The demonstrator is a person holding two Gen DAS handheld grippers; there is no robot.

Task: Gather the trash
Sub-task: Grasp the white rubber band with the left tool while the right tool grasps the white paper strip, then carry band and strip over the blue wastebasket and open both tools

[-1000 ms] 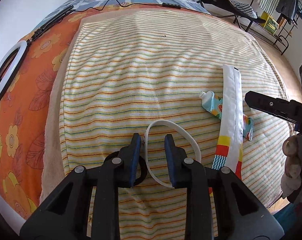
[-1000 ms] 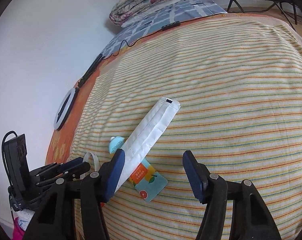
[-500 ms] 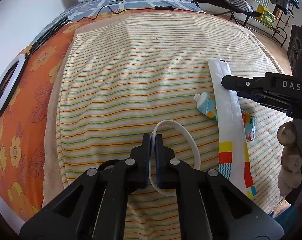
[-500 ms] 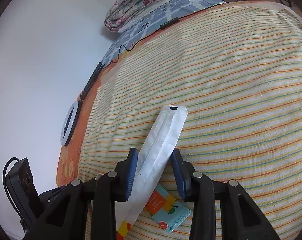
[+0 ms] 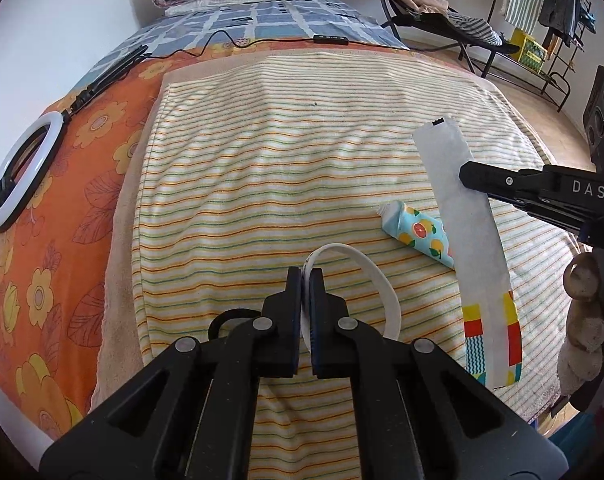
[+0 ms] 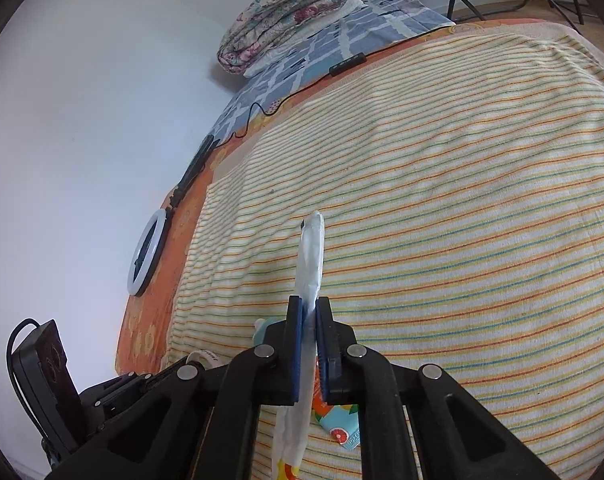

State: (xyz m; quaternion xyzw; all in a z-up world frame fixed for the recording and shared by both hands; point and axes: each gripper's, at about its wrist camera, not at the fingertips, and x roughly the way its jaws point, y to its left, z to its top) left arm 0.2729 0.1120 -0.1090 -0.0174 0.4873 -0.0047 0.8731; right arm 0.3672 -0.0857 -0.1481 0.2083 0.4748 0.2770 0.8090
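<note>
Left gripper pinches a light, springy white plastic ring; right gripper clamps a limp white wrapper mid-length, at 3 o'clock.

We are now pinching the white band with our left gripper, whose jaws stood open around it a second ago and have been closing since. Our right gripper is doing the same: its jaws, wide apart before, are now clamping the long white wrapper, which is rising off the striped towel edge-on instead of lying flat across the toothpaste tube.
</note>
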